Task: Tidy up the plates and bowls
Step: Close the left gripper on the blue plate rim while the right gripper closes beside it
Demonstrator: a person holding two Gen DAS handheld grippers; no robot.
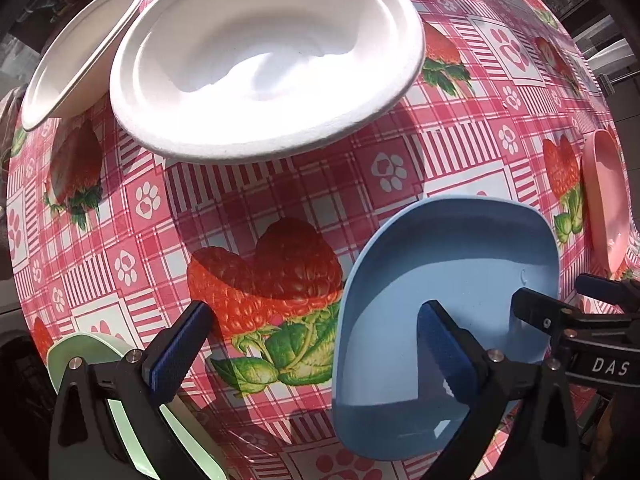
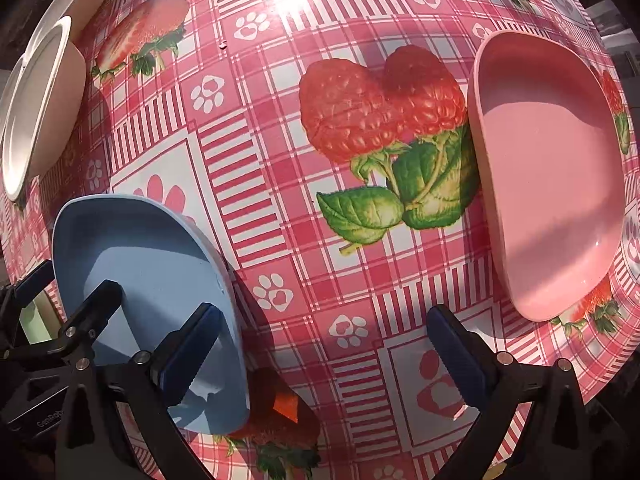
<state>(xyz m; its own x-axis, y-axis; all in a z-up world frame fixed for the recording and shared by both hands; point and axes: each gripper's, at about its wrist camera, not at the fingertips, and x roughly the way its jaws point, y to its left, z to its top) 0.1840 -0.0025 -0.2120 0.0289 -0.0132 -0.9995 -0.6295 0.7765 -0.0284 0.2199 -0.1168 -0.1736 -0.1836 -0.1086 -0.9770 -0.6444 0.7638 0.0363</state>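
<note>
Both grippers, left gripper [image 1: 316, 344] and right gripper [image 2: 324, 344], hover spread above blue plate [image 1: 448, 280].

Your left wrist camera looks steeply down from close above the tablecloth [image 1: 304, 200], facing the far white paper plates [image 1: 264, 60], with the blue dish [image 1: 452, 280] near at its lower right. Your right wrist camera sits just to the right of it, equally close and angled down, with the pink dish [image 2: 552, 184] on its right. Both views share the blue dish [image 2: 148, 280], the pink dish [image 1: 604, 200] and each other's gripper at their inner edges.
</note>
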